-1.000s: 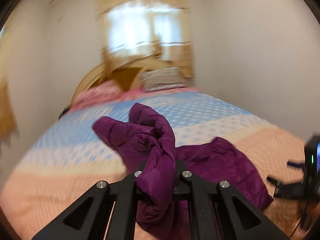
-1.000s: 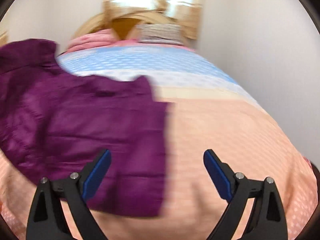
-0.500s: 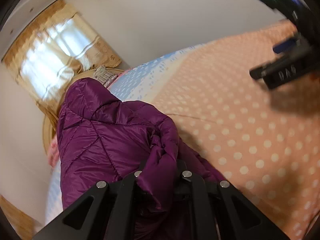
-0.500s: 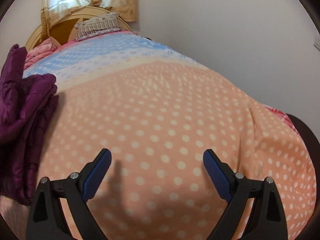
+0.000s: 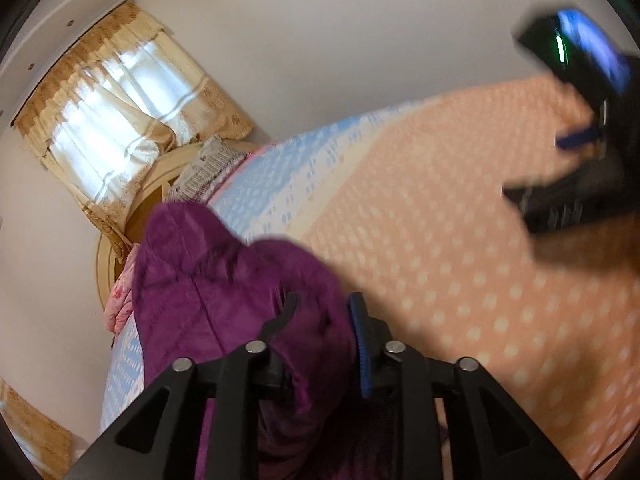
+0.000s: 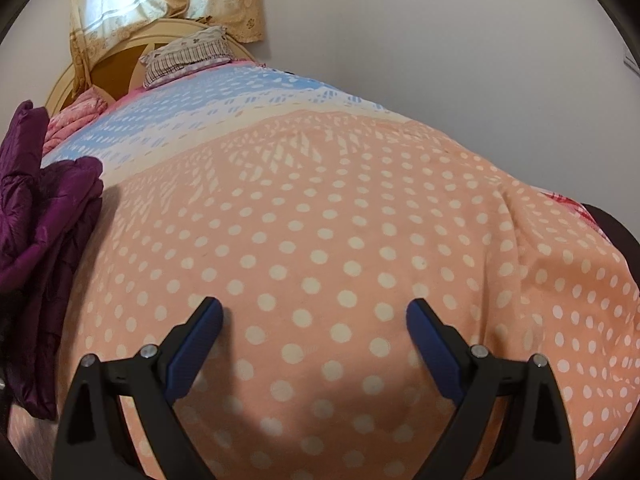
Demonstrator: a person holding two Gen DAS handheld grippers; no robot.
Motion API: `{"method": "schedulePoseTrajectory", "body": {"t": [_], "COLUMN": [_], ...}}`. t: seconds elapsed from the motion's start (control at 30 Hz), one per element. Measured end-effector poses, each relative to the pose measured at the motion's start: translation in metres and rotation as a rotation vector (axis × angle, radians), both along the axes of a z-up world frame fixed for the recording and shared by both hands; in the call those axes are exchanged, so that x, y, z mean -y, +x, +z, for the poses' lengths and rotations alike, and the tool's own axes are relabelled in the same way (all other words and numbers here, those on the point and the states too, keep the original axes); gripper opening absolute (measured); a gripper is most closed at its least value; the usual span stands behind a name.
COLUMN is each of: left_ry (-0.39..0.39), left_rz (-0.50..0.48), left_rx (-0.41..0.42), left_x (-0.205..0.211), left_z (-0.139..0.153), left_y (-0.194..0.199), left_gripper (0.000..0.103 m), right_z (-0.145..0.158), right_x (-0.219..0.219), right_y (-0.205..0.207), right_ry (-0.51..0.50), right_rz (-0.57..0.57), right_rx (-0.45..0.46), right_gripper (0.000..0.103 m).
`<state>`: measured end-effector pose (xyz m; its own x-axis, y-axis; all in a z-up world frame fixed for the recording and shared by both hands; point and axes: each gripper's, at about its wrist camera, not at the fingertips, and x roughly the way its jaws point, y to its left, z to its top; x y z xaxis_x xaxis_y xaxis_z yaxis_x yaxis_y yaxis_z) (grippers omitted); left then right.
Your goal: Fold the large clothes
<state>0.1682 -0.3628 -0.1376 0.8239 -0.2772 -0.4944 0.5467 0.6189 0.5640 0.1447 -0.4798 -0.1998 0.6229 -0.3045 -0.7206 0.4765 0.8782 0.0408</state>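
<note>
My left hand-held gripper (image 5: 320, 320) sits half-parted around a bunch of the purple jacket (image 5: 224, 280), so I should ease off slowly while my right hand-held gripper (image 6: 314, 320), spread wide over the bed (image 6: 360, 200), moves in to grab a hem

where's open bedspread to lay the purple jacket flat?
The widest free patch is the orange dotted spread ahead of the open right claw, bordered by the blue band toward the pillow and the wall on its right. The left edge is crowded: the purple jacket is bunched there, with fabric between the left claw fingers.
</note>
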Motion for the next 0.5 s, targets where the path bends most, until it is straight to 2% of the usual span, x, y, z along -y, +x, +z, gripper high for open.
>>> {"method": "schedulePoseTrajectory", "body": {"t": [0.07,0.13,0.17,0.23,0.4,0.5], "left_ry": [-0.028,-0.057,-0.077,-0.096,-0.123,-0.13], "left_rz": [0.004,0.002,-0.001,0.016,0.121,0.202], "left_rx": [0.035,0.056,0.068,0.094,0.127,0.11], "left_x": [0.004,0.005,0.005,0.004,-0.018,-0.037], "left_z": [0.018,0.034,0.044,0.059,0.083,0.086], "left_y": [-0.004,-0.007,-0.008,-0.008,0.019,0.046], "left_gripper": [0.052,0.066,0.069,0.07,0.071,0.071], "right_z": [-0.001,-0.001,-0.001,-0.001,0.004,0.006], "right_x": [0.002,0.002,0.001,0.002,0.003,-0.004], "right_y": [0.0,0.0,0.0,0.001,0.002,0.009], "right_ry": [0.001,-0.005,-0.01,-0.015,0.001,0.013], "right_rz": [-0.003,0.0,0.0,0.0,0.018,0.04], "right_rx": [-0.003,-0.005,-0.007,-0.006,0.006,0.011], "right_gripper": [0.095,0.095,0.095,0.091,0.069,0.065]}}
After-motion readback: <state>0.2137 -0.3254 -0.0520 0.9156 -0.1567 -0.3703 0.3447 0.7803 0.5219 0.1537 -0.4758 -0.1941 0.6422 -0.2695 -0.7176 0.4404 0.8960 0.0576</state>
